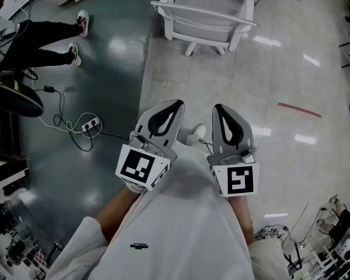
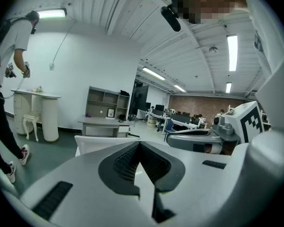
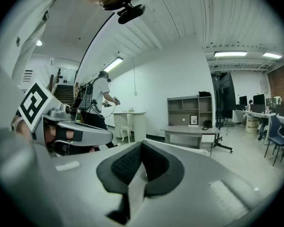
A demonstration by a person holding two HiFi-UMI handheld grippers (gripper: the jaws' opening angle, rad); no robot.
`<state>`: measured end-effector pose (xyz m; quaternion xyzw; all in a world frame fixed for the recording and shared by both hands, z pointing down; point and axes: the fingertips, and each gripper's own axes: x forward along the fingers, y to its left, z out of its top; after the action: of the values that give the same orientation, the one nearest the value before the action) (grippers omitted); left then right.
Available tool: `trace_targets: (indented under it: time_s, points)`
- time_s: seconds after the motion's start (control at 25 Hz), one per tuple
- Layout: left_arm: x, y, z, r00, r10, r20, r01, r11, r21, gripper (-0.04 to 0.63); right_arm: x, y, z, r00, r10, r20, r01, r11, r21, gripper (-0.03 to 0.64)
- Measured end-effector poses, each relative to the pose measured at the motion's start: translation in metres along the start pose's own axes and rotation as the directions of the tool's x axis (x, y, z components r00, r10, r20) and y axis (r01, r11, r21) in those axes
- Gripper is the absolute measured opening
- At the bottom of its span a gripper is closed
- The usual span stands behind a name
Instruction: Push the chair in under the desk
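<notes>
Both tools sit low in front of the person's waist, side by side and pointing fwd. The left tool [image 1: 174,106] has its jaws together w/ nothing btw them, and the same goes for the right tool [image 1: 217,108]: pads meet, no load.

The chair [image 1: 205,11], white w/ armrests, stands on the floor [image 1: 291,69] straight ahead and well apart from both tools. It is on the pale tiled part, just right of the seam w/ the darker part. Its top rail runs crosswise to the way the tools point. The back prob. faces the person, w/ the seat beyond.

It lines up approx w/ the gap btw the tools, so neither is clearly nearer. Both could meet the rail together.

The head view shows no desk. In the left gripper view a grey desk [image 2: 102,123] stands beyond the chair back and some way off, so the push looks to run straight away from the person.

Nothing is touching yet. Step in hand is likely the approach.

A cable w/ power strip [image 1: 91,123] lies on the dark floor to the left, off that line.
</notes>
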<state>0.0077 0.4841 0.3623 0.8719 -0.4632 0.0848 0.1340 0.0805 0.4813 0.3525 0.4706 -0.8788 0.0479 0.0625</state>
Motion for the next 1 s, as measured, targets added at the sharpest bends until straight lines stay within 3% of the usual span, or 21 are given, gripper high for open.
trace_targets:
  time_s: [0.32, 0.52, 0.72, 1.0]
  points:
    - [-0.018, 0.008, 0.011, 0.999, -0.033, 0.026, 0.033, 0.999, -0.002, 0.006, -0.005, 0.011, -0.012, 0.997, -0.042, -0.057, 0.043, 0.999, 0.005, 0.012]
    - [-0.03, 0.03, 0.014, 0.997, -0.06, 0.045, 0.061, 0.998, -0.015, 0.006, 0.004, 0.026, -0.009, 0.996, -0.069, -0.049, 0.074, 0.993, 0.091, 0.012]
    - [-0.047, 0.076, 0.021, 0.996, -0.054, 0.076, 0.055, 0.998, -0.022, 0.006, 0.029, 0.05, 0.009, 0.996, -0.089, -0.021, 0.09, 0.996, 0.012, 0.011]
    - [-0.056, 0.119, 0.033, 0.989, -0.09, 0.115, 0.092, 0.996, -0.018, 0.006, 0.056, 0.065, 0.024, 0.981, -0.192, 0.0, 0.192, 0.979, -0.073, 0.011]
